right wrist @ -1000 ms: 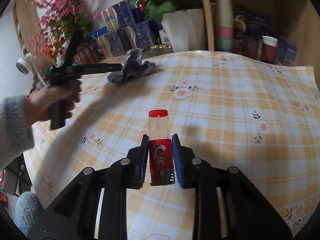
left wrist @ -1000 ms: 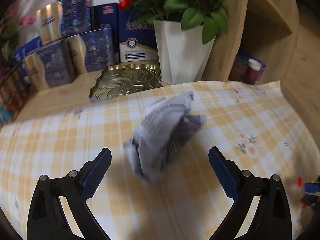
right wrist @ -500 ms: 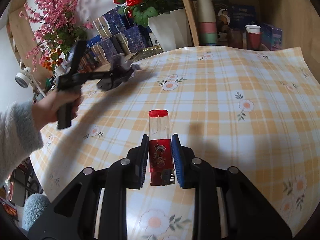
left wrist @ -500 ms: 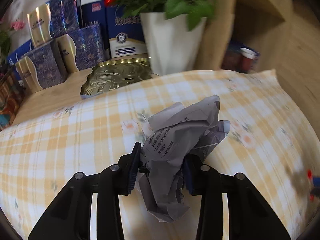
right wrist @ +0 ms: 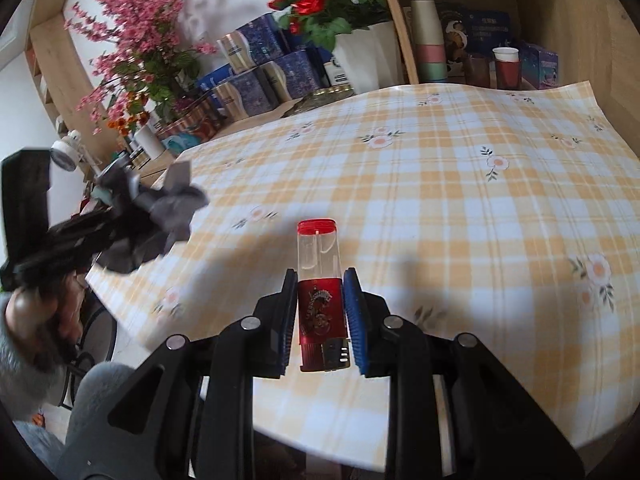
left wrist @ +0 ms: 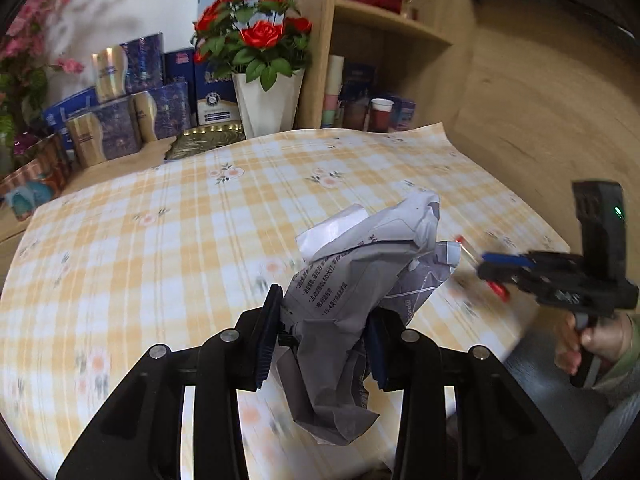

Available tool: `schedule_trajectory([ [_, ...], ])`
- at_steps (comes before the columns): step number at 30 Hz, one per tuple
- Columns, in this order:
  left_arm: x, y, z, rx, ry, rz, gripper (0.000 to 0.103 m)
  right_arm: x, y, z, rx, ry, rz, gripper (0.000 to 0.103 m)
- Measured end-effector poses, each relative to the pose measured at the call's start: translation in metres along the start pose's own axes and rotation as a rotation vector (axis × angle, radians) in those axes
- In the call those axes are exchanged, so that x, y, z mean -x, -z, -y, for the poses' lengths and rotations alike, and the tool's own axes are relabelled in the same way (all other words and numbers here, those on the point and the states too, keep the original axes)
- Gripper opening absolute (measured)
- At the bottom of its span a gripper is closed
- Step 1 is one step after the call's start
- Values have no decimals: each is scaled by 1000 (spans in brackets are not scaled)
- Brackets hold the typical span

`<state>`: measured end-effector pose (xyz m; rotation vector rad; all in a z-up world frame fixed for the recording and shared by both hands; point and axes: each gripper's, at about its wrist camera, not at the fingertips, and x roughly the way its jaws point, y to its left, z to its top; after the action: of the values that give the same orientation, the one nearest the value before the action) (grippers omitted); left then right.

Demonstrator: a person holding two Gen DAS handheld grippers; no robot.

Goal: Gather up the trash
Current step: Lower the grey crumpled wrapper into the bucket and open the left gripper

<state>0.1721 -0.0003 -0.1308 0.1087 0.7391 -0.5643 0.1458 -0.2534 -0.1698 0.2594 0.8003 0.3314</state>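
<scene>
Closest to the left camera, the left tongs (left wrist: 322, 336) are clenched on a crumpled grey paper (left wrist: 360, 280), printed with small text; the wad bulges up past the pads and hangs down below them, lifted clear of the counter (left wrist: 160, 240). From the right camera the same wad (right wrist: 160, 216) shows at the left edge, blurred, held out over the counter's near-left corner by a hand (right wrist: 28, 308) in a grey fuzzy sleeve.

The right tongs (right wrist: 320, 312) grip a red lighter (right wrist: 320, 292) between their blue pads. It stands upright in the grip, its clear upper part and red cap rising above the fingertips, raised over the near part of the counter. From the left camera these tongs (left wrist: 496, 268) appear at the right side, blurred, with a hand (left wrist: 592, 340) on the handle below and a bit of red showing at the tips.

The counter wears a yellow-and-white checked cloth (right wrist: 440, 184) with small flower prints, curling up a little at its far right corner.

Beyond the cloth, on bare wood, lies a gold embossed tray (left wrist: 204, 144). Behind it stands a white angular vase (left wrist: 268, 100) of red roses (left wrist: 256, 32), with blue and gold gift boxes (left wrist: 120, 112) stacked to its left and a spray of pink blossom (right wrist: 140, 28) further left still. To the right of the vase, a wooden shelf (right wrist: 480, 20) holds a stack of pastel cups (right wrist: 430, 44), a red paper cup (right wrist: 508, 66) and more boxes.
</scene>
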Motion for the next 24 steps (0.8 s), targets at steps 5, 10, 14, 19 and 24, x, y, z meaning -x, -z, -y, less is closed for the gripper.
schedule_trajectory([
  [5,44,45,23,76,21,-9,37,30,20,-20,12,-13,5,27],
  [10,58,81,42,82,26,-54,38,55,37,-32,8,-20,17,27],
  [14,58,110,59,51,25,-96,38,73,48,-39,5,-18,33,27],
  [19,54,145,85,-49,7,-155,38,92,59,-44,12,-4,46,27],
  [24,37,169,97,-80,14,-228,38,103,67,-44,6,12,45,27],
])
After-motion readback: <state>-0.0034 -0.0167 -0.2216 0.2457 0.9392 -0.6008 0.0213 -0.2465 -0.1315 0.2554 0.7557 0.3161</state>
